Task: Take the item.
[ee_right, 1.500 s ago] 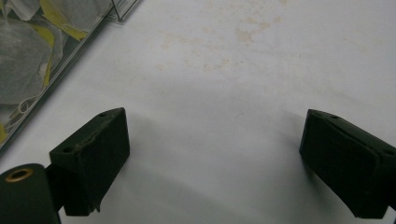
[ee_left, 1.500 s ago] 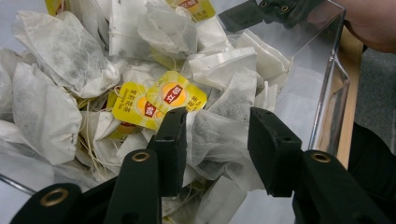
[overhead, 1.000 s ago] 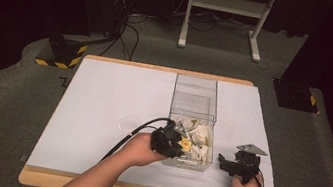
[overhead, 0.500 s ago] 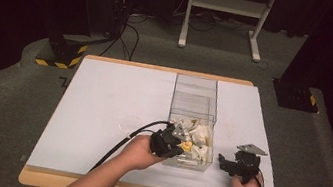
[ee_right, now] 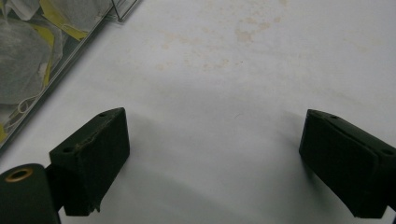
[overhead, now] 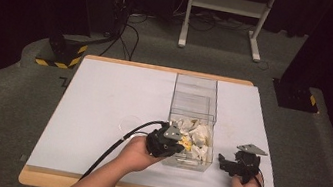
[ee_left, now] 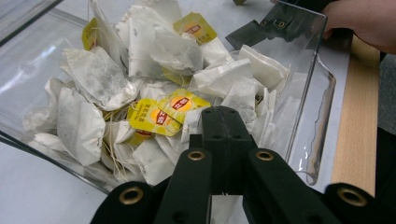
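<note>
Left gripper (ee_left: 223,122) jaws are closed among tea bags (ee_left: 159,116) at its 12 o'clock, any grip unclear; right gripper (ee_right: 212,163) gapes empty.

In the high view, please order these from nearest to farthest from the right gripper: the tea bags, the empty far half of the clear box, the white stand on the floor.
From the right gripper:
1. Tea bags, to its left, in the box's near half.
2. Empty far half of the clear box, farther up the table.
3. White stand, on the floor beyond the table.

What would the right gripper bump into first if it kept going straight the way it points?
Probably just the white table top. The right gripper has its fingers wide open over bare surface, and the clear box of tea bags sits off to one side, though depth is hard to judge.
</note>
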The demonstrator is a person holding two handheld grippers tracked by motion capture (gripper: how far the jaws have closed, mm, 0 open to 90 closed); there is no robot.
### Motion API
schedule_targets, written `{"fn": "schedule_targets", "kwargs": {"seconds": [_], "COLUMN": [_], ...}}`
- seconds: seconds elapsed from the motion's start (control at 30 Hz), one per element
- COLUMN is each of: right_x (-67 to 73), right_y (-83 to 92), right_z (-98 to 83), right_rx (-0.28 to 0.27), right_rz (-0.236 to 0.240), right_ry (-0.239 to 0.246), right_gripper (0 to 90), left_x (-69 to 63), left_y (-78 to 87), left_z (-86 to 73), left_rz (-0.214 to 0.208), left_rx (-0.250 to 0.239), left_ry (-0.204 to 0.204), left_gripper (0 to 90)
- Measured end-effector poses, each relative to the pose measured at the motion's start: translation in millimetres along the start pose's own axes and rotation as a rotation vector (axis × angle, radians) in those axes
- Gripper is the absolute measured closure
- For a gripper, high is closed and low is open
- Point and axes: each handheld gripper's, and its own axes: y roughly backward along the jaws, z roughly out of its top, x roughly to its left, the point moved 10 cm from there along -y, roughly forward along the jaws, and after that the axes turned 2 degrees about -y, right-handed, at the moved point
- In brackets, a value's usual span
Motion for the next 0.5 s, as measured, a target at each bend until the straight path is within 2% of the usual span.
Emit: {"fn": "schedule_targets", "kwargs": {"seconds": [0.5], "right_x": [0.0], "right_y": [0.0], "right_z": [0.0], "right_rx": [0.000], "right_rz": [-0.001], "right_ry": [0.000], "right_gripper": [8.2], "left_x": [7.6], "left_y": [14.3], "left_z": [2.2], "left_rz": [0.046], "left_rx": [-0.126], "left_ry": [0.036], "left_gripper": [90.0]}}
